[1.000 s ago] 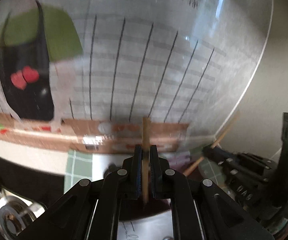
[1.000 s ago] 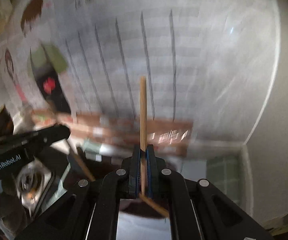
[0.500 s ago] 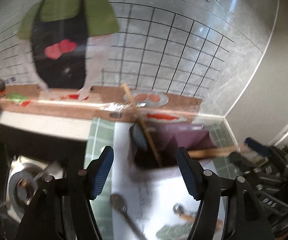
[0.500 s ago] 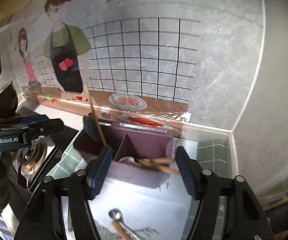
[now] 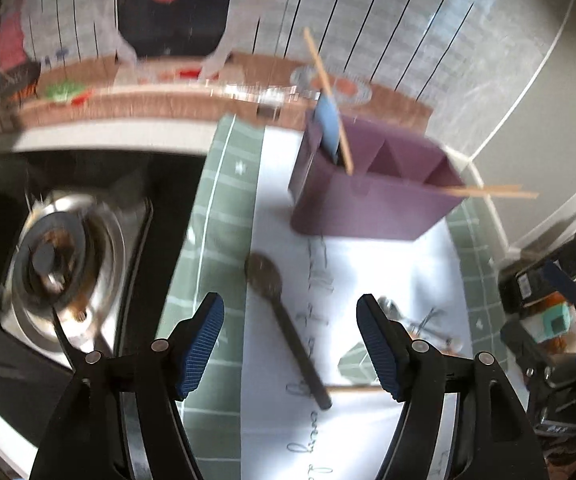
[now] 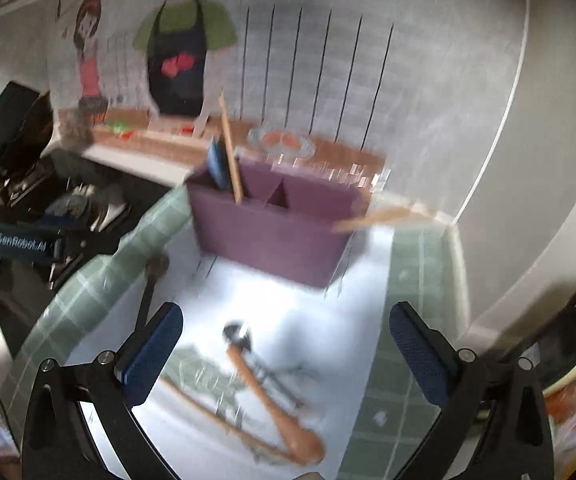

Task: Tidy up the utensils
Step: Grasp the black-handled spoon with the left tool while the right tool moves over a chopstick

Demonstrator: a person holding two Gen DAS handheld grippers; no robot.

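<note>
We've got the purple caddy (image 5: 371,200) sitting at about 1 o'clock on the white sheet (image 5: 367,280), one chopstick (image 5: 327,100) standing in its left compartment next to a blue handle (image 5: 327,128), more chopsticks (image 5: 487,191) poking out over its right end. A dark spoon (image 5: 284,320) lies at 6 o'clock from it. Our left gripper (image 5: 289,344) has just been opening, nothing between the jaws. Same for our right gripper (image 6: 284,356): spread wide and empty over a wooden-handled spoon (image 6: 264,384). Burner (image 5: 56,264) sits off at 9 o'clock.
</note>
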